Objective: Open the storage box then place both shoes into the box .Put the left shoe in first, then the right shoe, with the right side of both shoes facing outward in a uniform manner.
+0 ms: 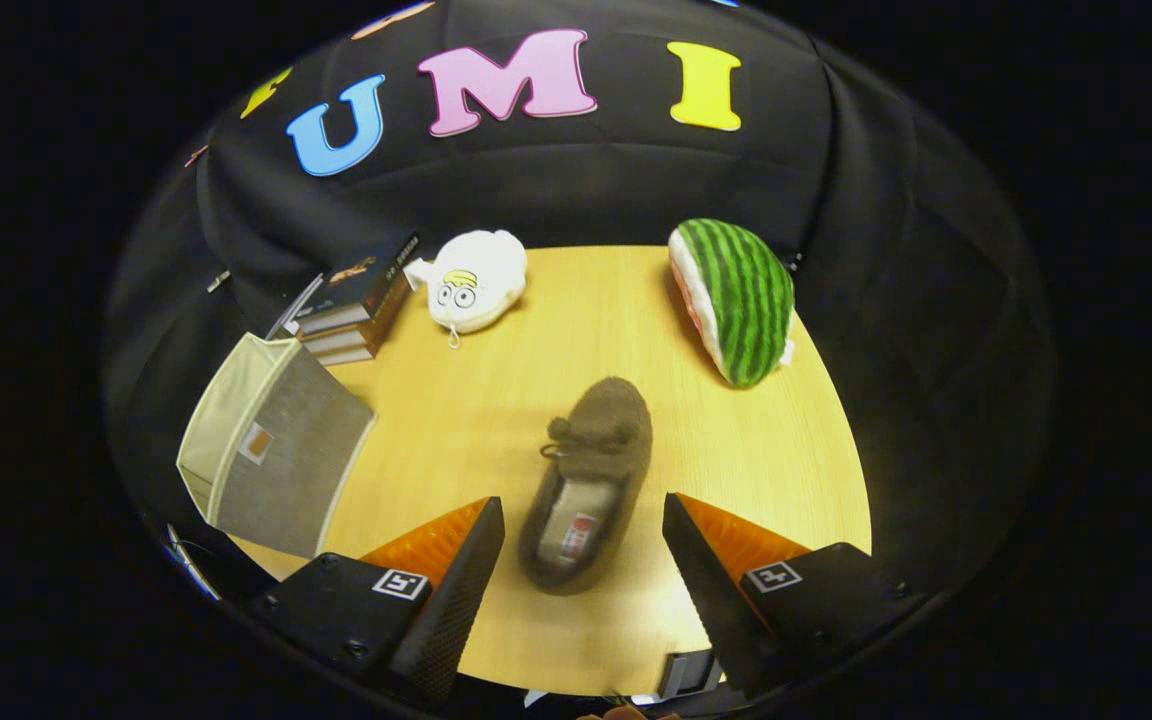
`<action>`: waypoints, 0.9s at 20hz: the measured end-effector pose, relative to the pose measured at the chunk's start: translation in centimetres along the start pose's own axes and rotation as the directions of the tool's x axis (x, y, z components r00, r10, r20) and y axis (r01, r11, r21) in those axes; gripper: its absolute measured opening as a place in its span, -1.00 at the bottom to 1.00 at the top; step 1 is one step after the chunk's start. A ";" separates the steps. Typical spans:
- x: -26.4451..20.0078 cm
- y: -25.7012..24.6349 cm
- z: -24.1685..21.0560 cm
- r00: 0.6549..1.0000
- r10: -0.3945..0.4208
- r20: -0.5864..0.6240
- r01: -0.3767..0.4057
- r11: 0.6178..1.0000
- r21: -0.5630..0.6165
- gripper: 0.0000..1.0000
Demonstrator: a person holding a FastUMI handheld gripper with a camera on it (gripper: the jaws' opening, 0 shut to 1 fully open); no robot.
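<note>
Gripper (584, 525) agape astride shoe (588, 482)

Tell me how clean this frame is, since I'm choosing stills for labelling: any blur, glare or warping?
Gripper view: strong fisheye warp bows the table edge; the brown shoe between the open gripper fingers is slightly soft; a bright glare patch sits on the wood near the fingers; the storage box is sharp enough.

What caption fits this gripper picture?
Open gripper hovers over a brown shoe lying between its fingers on the table.
</note>
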State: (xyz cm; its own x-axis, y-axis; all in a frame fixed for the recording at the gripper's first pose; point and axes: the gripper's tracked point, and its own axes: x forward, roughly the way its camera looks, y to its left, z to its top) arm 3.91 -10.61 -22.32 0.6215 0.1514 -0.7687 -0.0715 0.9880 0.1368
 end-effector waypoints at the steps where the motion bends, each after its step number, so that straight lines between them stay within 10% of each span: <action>1: 1.0 -0.7 -0.6 1.000 -0.002 -0.014 0.002 1.000 0.006 0.98; 18: 12.0 -1.8 -2.6 0.979 0.024 -0.202 0.004 0.990 0.141 0.89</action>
State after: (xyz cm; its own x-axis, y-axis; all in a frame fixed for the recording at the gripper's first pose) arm 9.43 -10.53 -33.44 0.4495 0.1785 -0.8752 0.0420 0.9745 0.2203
